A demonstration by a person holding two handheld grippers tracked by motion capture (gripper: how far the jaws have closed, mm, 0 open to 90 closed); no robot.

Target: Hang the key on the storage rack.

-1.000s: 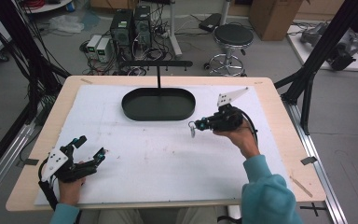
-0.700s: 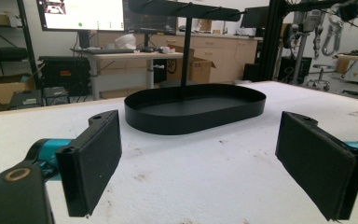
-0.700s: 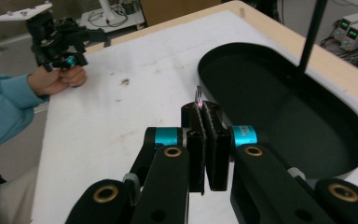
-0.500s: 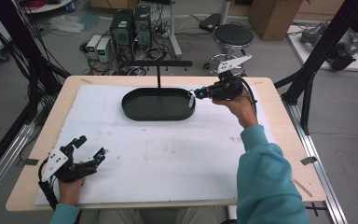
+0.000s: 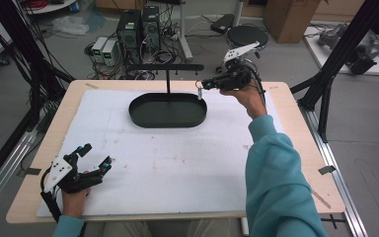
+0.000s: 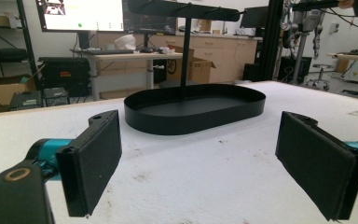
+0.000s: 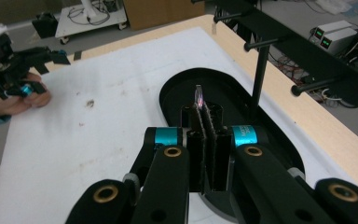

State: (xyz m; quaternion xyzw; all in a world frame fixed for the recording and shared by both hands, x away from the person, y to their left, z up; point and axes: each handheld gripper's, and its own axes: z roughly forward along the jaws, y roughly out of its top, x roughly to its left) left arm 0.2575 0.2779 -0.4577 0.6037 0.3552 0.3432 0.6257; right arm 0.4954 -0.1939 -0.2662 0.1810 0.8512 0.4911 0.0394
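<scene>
A black oval tray (image 5: 153,112) sits at the far middle of the white mat, with a thin post (image 5: 168,82) rising to a pegged black crossbar (image 5: 165,67). My right gripper (image 5: 203,85) hovers over the tray's far right end, just below bar height, shut on a small silvery trinket (image 5: 199,92) that dangles from its tips. In the right gripper view the trinket (image 7: 198,95) sticks out past the closed pads (image 7: 197,122), above the tray (image 7: 177,86) and left of the crossbar (image 7: 307,56). My left gripper (image 5: 97,155) rests open at the near left, pads (image 6: 95,163) wide apart and facing the tray (image 6: 191,116).
The white mat (image 5: 177,163) covers most of the wooden table (image 5: 296,148). Black frame struts (image 5: 335,59) stand at both sides. Computers, cables and a stool (image 5: 246,35) lie on the floor beyond the far edge.
My right gripper rose and moved away from me, from beside the tray's right end to above its far right end near the crossbar, still carrying the trinket. The left gripper stayed put.
</scene>
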